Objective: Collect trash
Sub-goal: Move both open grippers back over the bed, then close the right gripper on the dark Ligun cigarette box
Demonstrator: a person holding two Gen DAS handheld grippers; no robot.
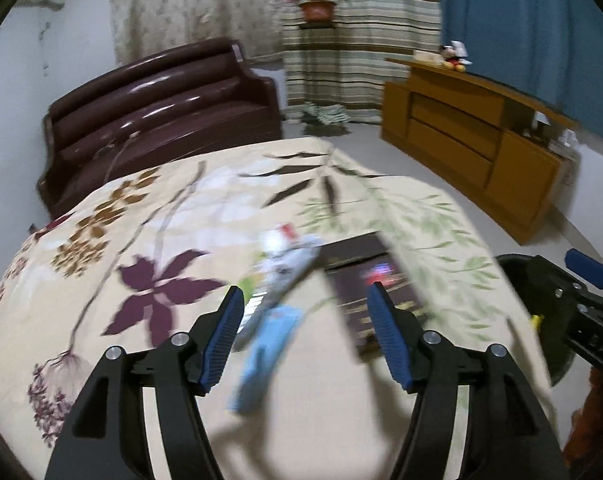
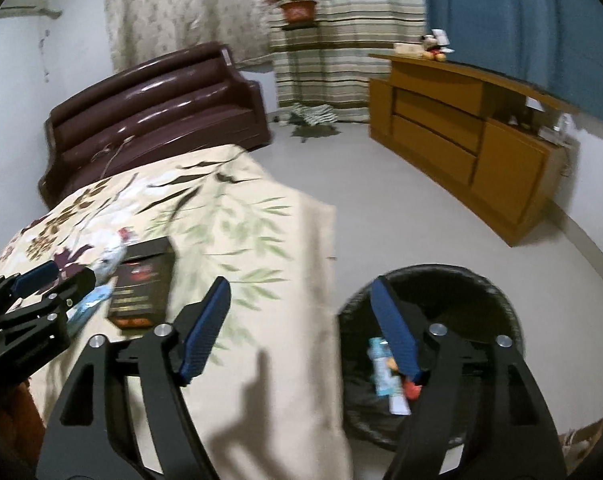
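**Trash on the cloth, bin beside the table**

Left wrist view: the left gripper, fingers spread and empty, hangs above three items on the floral tablecloth: one light-blue wrapper, one crumpled white wrapper, one dark flat box.

Right wrist view: the right gripper, also spread and empty, hangs over the table edge and one round black mesh bin holding several wrappers.

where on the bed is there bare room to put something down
Free: the floral cover left of the wrappers, toward the brown sofa, and the leafy strip between the dark box and the bed's right edge. Crowded: the middle, where the light blue wrapper, white wrapper and box cluster.
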